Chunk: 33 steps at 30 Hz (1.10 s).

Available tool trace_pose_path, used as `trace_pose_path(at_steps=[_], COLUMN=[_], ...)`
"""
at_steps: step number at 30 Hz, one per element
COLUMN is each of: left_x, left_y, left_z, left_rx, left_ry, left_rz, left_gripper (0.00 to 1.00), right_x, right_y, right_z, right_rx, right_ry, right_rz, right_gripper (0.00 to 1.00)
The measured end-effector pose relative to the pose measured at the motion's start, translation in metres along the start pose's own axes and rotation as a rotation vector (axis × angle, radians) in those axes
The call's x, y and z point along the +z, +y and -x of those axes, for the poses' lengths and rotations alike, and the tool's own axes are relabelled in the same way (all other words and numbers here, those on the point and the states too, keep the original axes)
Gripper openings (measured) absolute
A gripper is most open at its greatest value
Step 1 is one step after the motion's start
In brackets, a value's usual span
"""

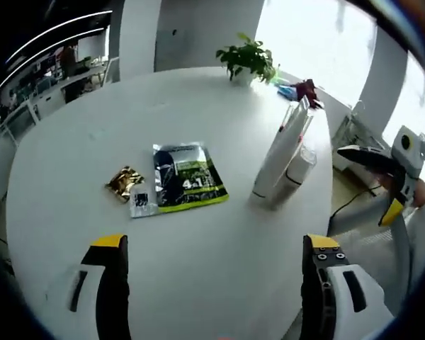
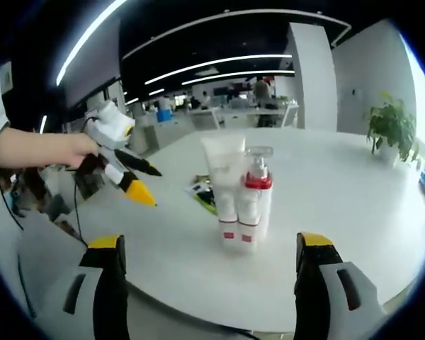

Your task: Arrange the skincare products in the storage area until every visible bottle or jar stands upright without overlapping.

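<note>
Standing upright and touching on the white table (image 1: 219, 283), the tube (image 2: 224, 185) and bottle (image 2: 255, 198) waited; both grippers (image 1: 216, 248) (image 2: 207, 248) gaped open, holding nothing.

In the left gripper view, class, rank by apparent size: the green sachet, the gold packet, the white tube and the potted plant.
1. White tube
2. Green sachet
3. Potted plant; it stands far from the camera, so its real size is unsure
4. Gold packet
</note>
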<state>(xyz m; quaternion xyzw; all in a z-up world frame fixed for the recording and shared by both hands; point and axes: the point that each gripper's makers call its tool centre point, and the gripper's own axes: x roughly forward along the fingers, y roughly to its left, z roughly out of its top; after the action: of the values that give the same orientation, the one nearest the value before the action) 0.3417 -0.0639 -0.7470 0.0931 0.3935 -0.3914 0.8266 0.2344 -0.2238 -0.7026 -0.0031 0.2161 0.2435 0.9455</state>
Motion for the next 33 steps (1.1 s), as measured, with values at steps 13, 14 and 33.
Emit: trace_pose_path(at_steps=[13,14,33], left_x=[0.004,0.005,0.056], left_y=[0.037,0.037,0.043], left_z=[-0.06,-0.063,-0.12], left_rx=[0.066,0.064,0.065], left_ry=[0.102,0.103,0.107], left_rz=[0.012,0.01,-0.062], left_gripper=[0.92,0.91,0.92], right_x=[-0.001,-0.001,-0.002], right_y=[-0.002,-0.003,-0.009], right_z=[0.002,0.002,0.004], right_rx=[-0.022,-0.025,-0.047], right_ry=[0.015,0.016,0.007], right_rz=[-0.02,-0.022,-0.081], right_gripper=[0.98,0.98,0.96])
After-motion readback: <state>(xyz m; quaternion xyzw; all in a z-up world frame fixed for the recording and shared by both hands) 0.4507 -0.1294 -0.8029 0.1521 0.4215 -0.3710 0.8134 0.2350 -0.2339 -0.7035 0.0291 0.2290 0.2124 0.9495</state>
